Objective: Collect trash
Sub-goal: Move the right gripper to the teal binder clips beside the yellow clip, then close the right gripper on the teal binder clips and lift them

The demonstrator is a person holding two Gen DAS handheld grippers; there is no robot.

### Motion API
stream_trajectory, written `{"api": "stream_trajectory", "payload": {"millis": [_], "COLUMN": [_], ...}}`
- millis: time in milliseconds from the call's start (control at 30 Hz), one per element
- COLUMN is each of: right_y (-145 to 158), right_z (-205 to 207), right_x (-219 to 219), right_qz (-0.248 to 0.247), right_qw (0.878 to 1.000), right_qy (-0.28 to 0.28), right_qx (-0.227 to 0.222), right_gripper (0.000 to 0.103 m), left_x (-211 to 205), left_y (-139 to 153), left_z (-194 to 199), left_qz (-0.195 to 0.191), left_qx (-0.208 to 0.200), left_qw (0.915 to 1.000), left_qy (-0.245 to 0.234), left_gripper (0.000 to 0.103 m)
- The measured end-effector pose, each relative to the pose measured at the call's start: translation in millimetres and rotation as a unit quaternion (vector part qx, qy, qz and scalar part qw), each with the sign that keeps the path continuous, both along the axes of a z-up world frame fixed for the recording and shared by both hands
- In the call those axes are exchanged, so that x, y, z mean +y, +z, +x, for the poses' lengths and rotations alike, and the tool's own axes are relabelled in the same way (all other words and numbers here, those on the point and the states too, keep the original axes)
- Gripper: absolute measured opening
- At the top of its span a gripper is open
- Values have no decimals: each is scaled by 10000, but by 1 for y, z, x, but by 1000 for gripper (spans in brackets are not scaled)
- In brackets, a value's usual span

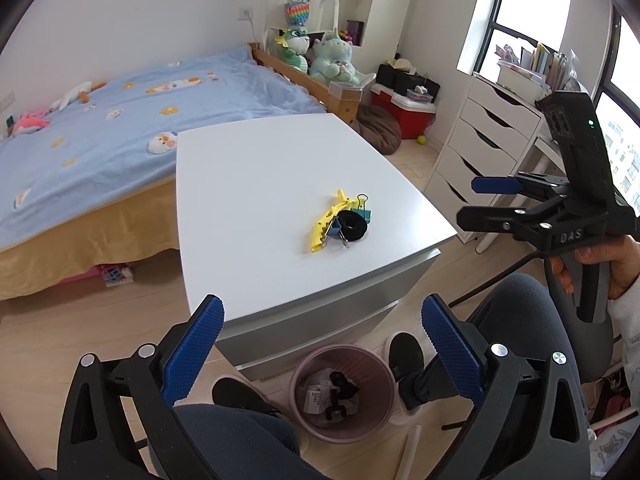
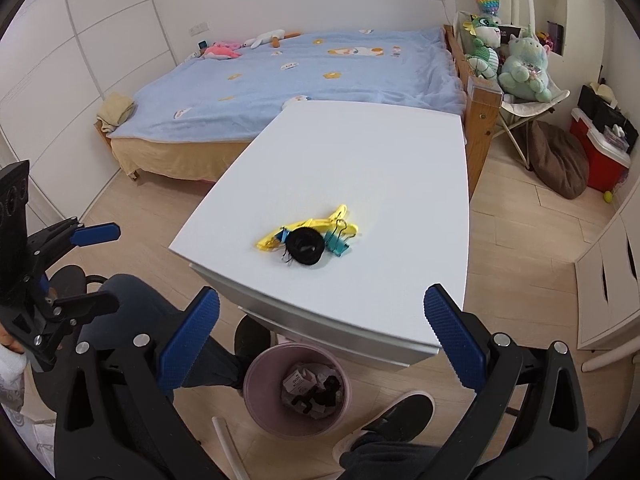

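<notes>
You hold both the left gripper (image 1: pixel 322 350) and right gripper (image 2: pixel 320 340) wide open and empty. The black tape roll (image 2: pixel 306 246), among yellow clips (image 2: pixel 308 224), lies near the white desk's (image 2: pixel 360 152) front edge above the pink ribbed bin (image 2: pixel 256 380): reach next.

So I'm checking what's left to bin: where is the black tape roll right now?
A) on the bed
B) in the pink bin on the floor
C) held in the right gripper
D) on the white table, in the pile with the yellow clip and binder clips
D: the black tape roll lies on the white table against the yellow clip and teal binder clip; both grippers are open and empty.
</notes>
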State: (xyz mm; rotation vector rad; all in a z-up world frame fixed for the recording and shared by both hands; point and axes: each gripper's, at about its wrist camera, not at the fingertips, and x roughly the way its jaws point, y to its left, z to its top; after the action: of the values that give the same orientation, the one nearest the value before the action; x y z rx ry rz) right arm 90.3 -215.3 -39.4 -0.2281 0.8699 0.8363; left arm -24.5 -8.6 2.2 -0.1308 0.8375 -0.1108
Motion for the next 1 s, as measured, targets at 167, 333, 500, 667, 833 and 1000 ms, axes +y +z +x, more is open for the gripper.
{"api": "stream_trajectory", "payload": {"millis": [167,333,500,667,833,1000], "right_y": [-3,-11,-24,-40,-52,-58], "right_z": [19,39,55,67,75,79], "right_x": [15,30,44,55,64,68], "right_qz": [-237,-360,-543,-601,-631,-635], "right_qw": [9996,9988,9970,9955,9945,9939], "right_qy": [161,336,547,696,760,790], "right_qx": [-81,-43,50,233,359,423], "right_gripper": [100,99,78,55,36,27], "left_x": [1,2,2,6,9,11], "left_y": [-1,-1,-4,-6,-9,-11], "left_z": [4,8,12,15,17,19], "left_qz": [-8,-23,-31,-46,-49,-48], "left_qx": [-2,1,34,87,138,167], "left_qw": [10000,10000,10000,9999,9998,9998], "left_qy": [-7,-2,9,50,95,112], "left_gripper": [95,95,95,95,95,95]}}
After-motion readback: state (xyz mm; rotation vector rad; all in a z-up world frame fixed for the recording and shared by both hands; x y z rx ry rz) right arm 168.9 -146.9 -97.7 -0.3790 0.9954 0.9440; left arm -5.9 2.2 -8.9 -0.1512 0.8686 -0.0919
